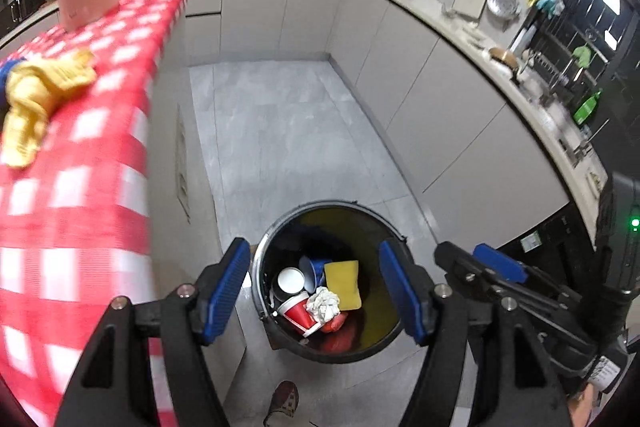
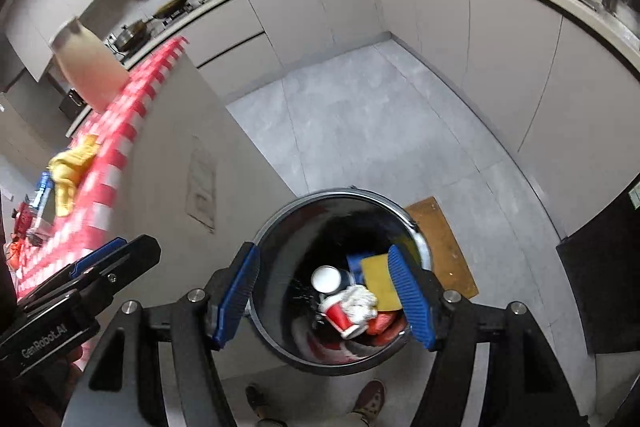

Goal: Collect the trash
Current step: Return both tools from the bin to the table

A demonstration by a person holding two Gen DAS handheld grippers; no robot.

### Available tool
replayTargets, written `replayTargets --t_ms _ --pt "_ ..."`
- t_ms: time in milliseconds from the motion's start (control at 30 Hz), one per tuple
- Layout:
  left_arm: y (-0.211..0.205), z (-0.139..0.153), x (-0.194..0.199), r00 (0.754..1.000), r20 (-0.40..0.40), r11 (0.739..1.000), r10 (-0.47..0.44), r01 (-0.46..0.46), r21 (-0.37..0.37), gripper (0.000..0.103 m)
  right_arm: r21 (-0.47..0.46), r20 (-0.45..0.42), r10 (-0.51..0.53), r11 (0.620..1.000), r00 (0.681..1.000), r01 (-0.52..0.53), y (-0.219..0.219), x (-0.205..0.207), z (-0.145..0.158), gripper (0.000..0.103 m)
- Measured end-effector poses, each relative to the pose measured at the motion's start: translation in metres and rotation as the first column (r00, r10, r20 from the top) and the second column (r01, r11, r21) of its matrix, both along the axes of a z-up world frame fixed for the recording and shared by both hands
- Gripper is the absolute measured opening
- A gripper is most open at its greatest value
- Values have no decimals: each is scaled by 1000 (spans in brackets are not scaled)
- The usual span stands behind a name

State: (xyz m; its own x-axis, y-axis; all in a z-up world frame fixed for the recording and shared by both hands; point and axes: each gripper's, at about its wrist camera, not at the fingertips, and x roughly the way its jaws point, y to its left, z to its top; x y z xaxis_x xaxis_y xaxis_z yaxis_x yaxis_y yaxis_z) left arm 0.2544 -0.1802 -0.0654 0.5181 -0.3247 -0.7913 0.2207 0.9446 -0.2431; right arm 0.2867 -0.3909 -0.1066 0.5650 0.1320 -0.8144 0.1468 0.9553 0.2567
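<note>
1. Closest to me: both claws hang over the trash can, jaws spread wide and holding nothing. Left claw (image 1: pixel 312 291), right claw (image 2: pixel 324 295). Pads are ribbed blue rubber on black plastic arms. My right claw's view catches the left one only side-on at the edge, so its far finger is hidden there.
2. Shoes (image 2: pixel 370 397) poke in at the bottom, mostly cut off by the frame.
3. The trash can (image 1: pixel 280 227) is round, dark and glossy inside, standing on the floor. The trash sits in it: a red paper cup (image 1: pixel 298 315) on its side, a crumpled white paper wad (image 1: pixel 324 303) touching it, a yellow sponge (image 1: pixel 344 283), a white-bottomed cup (image 1: pixel 290 281), something blue behind. A red thing under the wad is too buried to identify.
4. A brown board (image 2: pixel 442 247) lies flat just beside the can, partly hidden by it.
5. Left, the worktop (image 1: pixel 80 187) wears a red-and-white checked cloth, blurry, with a scrunched yellow rag (image 1: pixel 40 95) on it.
6. Far back, curved kitchen cabinets (image 1: pixel 256 11), the stuff on top too small to identify.
</note>
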Motion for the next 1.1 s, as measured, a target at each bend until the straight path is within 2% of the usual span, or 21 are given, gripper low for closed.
replayTargets --t_ms 267,567,867,1100 --pt "69 26 -14 998 47 999 43 -43 -2 69 8 68 54 998 996 -55 74 -13 46 69" --pt "194 40 -23 986 71 988 153 -155 14 69 4 112 134 991 985 -135 198 -18 76 69" --pt "311 34 -22 970 80 973 228 -230 14 69 5 129 171 985 977 -173 322 -10 78 69" --pt "365 32 -16 960 66 962 272 -274 17 69 17 113 204 978 972 -207 385 -3 73 69"
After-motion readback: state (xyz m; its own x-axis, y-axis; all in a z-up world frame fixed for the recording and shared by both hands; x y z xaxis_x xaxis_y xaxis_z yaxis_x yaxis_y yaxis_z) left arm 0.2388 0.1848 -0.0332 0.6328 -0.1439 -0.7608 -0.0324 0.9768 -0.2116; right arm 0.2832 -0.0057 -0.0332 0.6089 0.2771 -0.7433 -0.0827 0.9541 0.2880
